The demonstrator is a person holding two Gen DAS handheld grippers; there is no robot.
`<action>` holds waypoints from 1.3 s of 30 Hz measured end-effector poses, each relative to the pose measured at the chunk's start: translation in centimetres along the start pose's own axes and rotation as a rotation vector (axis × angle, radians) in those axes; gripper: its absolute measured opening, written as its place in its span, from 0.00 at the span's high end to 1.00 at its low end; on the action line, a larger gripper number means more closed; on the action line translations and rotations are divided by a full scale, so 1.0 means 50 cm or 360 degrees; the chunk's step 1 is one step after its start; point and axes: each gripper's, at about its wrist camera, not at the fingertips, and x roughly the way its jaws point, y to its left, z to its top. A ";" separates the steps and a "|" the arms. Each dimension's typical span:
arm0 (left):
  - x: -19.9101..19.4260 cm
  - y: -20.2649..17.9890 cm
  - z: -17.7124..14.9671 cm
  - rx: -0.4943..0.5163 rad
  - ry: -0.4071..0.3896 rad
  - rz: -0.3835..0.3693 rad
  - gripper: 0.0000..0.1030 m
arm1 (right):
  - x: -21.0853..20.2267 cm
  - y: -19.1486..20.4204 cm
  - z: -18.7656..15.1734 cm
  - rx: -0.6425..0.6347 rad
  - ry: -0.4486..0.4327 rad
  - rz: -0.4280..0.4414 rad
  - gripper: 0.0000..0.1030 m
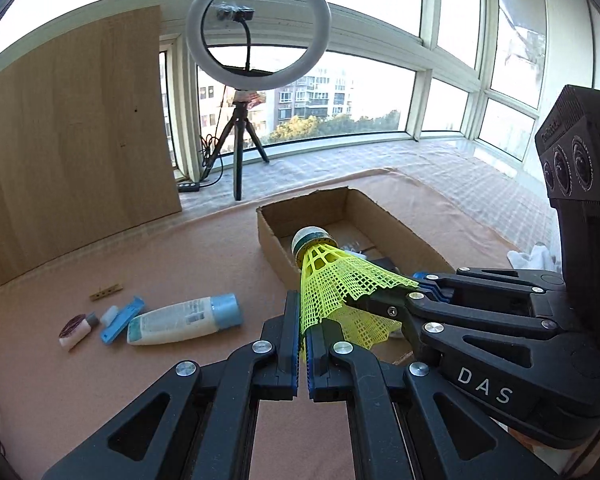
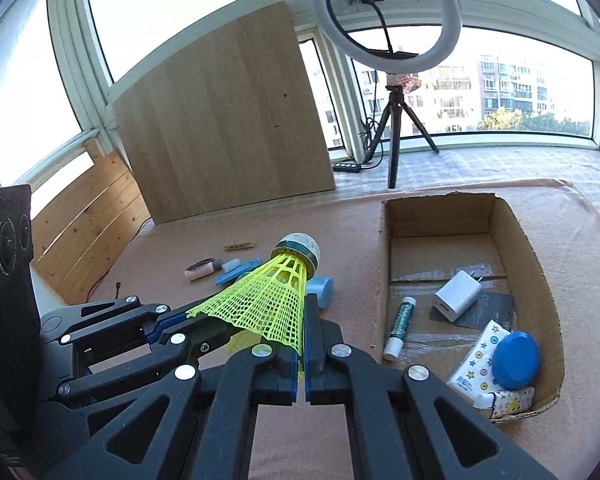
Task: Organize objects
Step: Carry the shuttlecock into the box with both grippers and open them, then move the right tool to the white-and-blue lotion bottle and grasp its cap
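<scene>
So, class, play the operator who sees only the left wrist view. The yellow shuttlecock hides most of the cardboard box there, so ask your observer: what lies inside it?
Observer: In the right wrist view, a white charger lies on the floor of the cardboard box.
Operator: Anything beside it?
Observer: A green and white tube lies close along the box's left wall.
Operator: And the near end?
Observer: A star-printed tissue pack sits there, with a blue round disc touching it.
</scene>
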 end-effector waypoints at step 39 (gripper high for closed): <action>-0.188 0.370 -0.267 -0.0782 0.0029 0.0520 0.05 | 0.383 0.064 0.097 -0.0047 0.0484 -0.0186 0.41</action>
